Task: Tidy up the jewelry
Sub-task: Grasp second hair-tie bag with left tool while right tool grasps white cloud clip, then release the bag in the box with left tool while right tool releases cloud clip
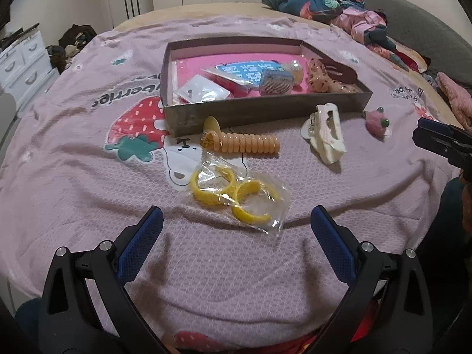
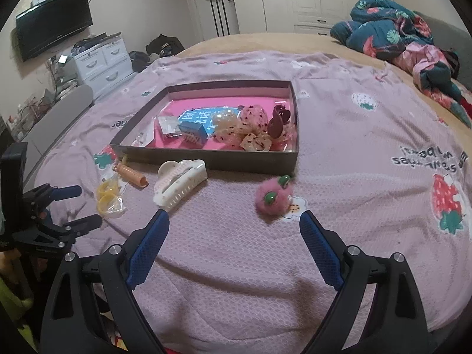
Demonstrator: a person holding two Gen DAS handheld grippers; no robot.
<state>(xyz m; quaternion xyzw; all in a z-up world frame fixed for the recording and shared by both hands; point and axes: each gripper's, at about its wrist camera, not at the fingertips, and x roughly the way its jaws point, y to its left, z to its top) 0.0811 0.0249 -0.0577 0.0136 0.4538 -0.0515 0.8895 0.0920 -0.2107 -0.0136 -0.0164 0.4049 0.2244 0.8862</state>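
1. Four pieces lie loose on the bed's pink blanket (image 1: 88,194), all outside the shallow box (image 1: 265,106) — a bag of yellow rings (image 1: 236,197), a peach coil tie (image 1: 250,144), a white hair clip (image 1: 324,135) and a fuzzy pink ornament (image 1: 377,121) with green eyes.
2. Box contents so far, judged as already sorted: a blue printed packet (image 2: 203,116), a small blue carton (image 2: 193,132), a clear sachet (image 1: 203,91), speckled cream bows (image 2: 253,129) and a dark maroon clip (image 2: 278,121). Pink liner is visible at the back, so room remains.
3. Left claw (image 1: 236,221): jaws spread wide, nothing between the pads, hovering just short of the bagged rings. That bag looks like its likely first pick.
4. Right claw (image 2: 234,224): also released and empty, blue pads well apart. The white clip sits just past its left finger, the pink ornament just inside its right finger; neither is touched.
5. Coil tie rests against the box's near wall, next to a small amber piece — too small to identify.
6. Progress, as a judgement: roughly half done. What remains is lifting the four loose pieces into the box.
7. Risk note: the ring bag is slick and crinkled, so it may slide under a pinch.
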